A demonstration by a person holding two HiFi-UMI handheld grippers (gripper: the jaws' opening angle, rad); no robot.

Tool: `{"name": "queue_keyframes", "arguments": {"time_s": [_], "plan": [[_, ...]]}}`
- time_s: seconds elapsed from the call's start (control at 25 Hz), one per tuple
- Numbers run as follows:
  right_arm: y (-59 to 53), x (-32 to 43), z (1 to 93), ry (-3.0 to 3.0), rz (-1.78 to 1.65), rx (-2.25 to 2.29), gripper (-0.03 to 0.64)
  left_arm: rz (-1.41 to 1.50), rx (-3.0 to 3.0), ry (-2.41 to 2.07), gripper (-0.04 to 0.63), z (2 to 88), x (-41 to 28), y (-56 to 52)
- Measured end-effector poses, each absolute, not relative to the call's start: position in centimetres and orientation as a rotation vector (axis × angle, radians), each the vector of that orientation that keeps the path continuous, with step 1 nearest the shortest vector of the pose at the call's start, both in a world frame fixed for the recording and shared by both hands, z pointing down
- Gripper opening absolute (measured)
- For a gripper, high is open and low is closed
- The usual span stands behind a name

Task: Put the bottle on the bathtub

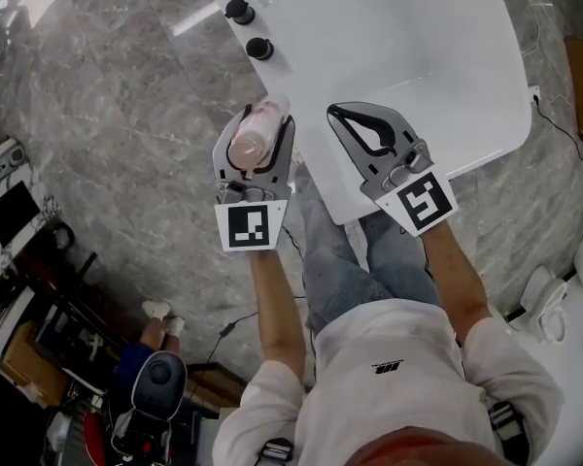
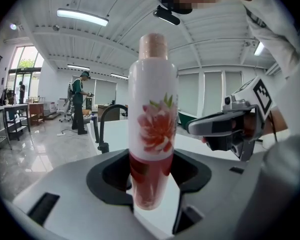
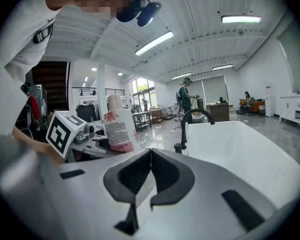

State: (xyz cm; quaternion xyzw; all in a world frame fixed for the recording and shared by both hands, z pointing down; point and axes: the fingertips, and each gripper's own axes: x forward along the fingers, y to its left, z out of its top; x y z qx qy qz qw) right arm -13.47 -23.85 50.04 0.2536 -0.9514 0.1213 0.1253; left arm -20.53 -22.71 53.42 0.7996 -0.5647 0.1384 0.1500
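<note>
Now: L gripper (image 1: 265,126) jaws clamped on floral bottle (image 2: 152,119); R gripper (image 1: 350,119) jaws together, empty, above bathtub (image 1: 418,47).

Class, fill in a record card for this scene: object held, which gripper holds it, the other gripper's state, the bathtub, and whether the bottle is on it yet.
Object held: bottle, white with a pink flower print and a pale cap
Holder: left gripper, jaws closed on the bottle's lower part
Other gripper: right gripper, jaws together, empty, over the tub's near end
Bathtub: bathtub, white, three black knobs on its rim
Bottle on tub: not yet; held in the air beside the rim
</note>
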Motion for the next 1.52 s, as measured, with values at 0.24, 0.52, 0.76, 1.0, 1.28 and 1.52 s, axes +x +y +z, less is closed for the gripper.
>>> {"name": "queue_keyframes", "arguments": {"time_s": [0.24, 0.52, 0.76, 1.0, 1.28, 1.52], "plan": [[-24.7, -12.9, 53.1, -2.743, 0.401, 0.758, -0.005, 0.423, 2.289, -1.597, 0.229, 56.6, -20.3, -23.4], [-25.5, -13.3, 56.4, -2.716, 0.437, 0.745, -0.006, 0.454, 2.284, -1.579, 0.229, 59.8, -20.4, -24.3], [-25.4, -13.9, 58.5, -2.709, 0.446, 0.734, -0.005, 0.461, 2.269, -1.576, 0.229, 62.2, -20.6, -24.1], [-25.8, -14.8, 60.4, -2.692, 0.454, 0.721, -0.005, 0.451, 2.267, -1.568, 0.229, 64.1, -21.1, -24.6], [-26.0, -15.0, 62.5, -2.682, 0.467, 0.729, -0.005, 0.471, 2.283, -1.55, 0.23, 66.3, -20.8, -25.2], [-26.0, -14.9, 63.6, -2.671, 0.477, 0.738, -0.005, 0.473, 2.291, -1.54, 0.23, 67.6, -20.7, -25.7]]}}
